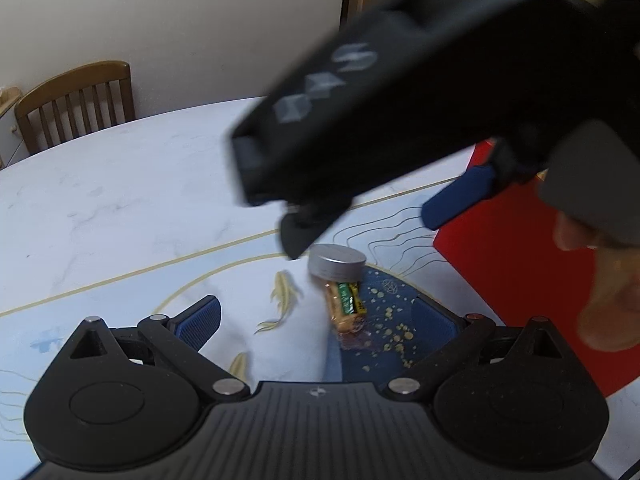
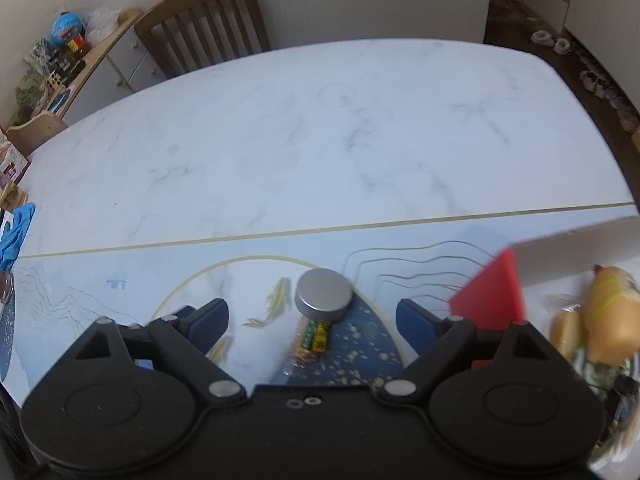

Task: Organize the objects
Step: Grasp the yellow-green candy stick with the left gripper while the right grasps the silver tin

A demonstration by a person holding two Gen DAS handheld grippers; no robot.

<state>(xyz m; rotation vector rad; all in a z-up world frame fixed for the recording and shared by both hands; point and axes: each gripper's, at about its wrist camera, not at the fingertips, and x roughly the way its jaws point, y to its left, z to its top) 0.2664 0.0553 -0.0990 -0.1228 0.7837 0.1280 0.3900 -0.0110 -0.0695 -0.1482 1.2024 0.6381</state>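
Note:
A grey round tin [image 1: 337, 262] [image 2: 325, 295] sits on the table mat, touching a small wrapped snack bar [image 1: 345, 304] [image 2: 311, 339] with a green and yellow label. My left gripper [image 1: 320, 320] is open and empty, its fingers either side of the snack bar. My right gripper [image 2: 312, 320] is open and empty just above the tin and the bar. In the left wrist view the right gripper's black body [image 1: 400, 100] hangs blurred above the tin, with one blue finger [image 1: 460, 196] showing.
A red box [image 1: 520, 264] [image 2: 492, 296] stands right of the tin. Wrapped buns [image 2: 600, 312] lie at the far right. A wooden chair [image 2: 204, 20] stands behind the marble table [image 2: 320, 140]. A blue cloth [image 2: 16, 232] lies at the left edge.

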